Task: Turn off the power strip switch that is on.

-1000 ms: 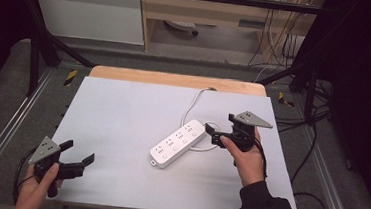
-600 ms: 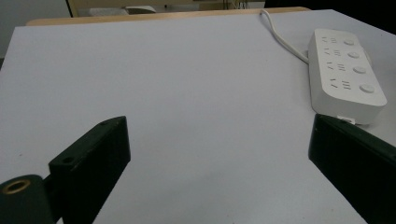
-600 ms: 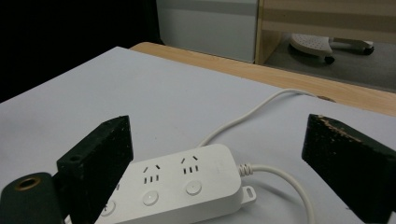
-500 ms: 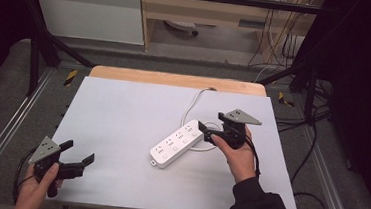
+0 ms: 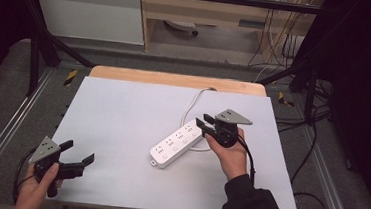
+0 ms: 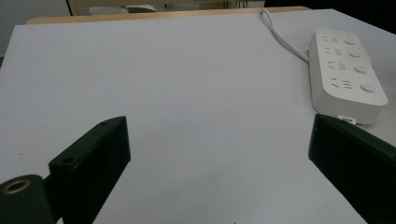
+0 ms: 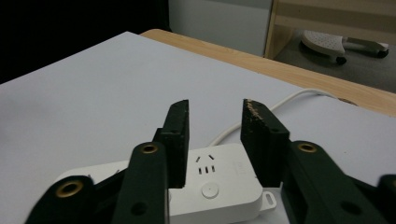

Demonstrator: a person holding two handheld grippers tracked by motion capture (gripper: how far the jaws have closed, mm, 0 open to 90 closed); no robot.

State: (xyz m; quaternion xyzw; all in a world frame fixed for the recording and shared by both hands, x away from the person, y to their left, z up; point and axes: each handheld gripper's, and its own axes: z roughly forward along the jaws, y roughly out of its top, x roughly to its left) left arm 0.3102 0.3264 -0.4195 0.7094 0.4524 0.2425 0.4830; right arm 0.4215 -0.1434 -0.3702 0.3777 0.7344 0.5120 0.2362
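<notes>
Power strip [image 5: 179, 145], white, 4 outlets w/ a round button each, lies flat on the table [image 5: 123, 109], right of centre, set diagonally: near end toward the front edge, cord end toward the back right. Cord [image 5: 193, 102] leaves the far end, loops back and runs off over the back edge by the wooden strip [image 5: 175, 79]. Right gripper [image 5: 205, 125] held at the strip's cord end, above it, pointing left across the table. Jaws have just been closing and now stand narrow w/ a gap between; in the right gripper view they straddle the strip's end outlet [image 7: 206, 161] from above, pads not seen pressing on the casing, nothing gripped. Whether the tips touch the strip: cannot tell. Left gripper [image 5: 78, 155] at the front left corner, well apart from the strip, held low over the table, jaws spread wide, nothing between them; left gripper view shows bare table between the jaws and the strip's near end just beyond the right-hand jaw. Each gripper carries a grey plate on top.
</notes>
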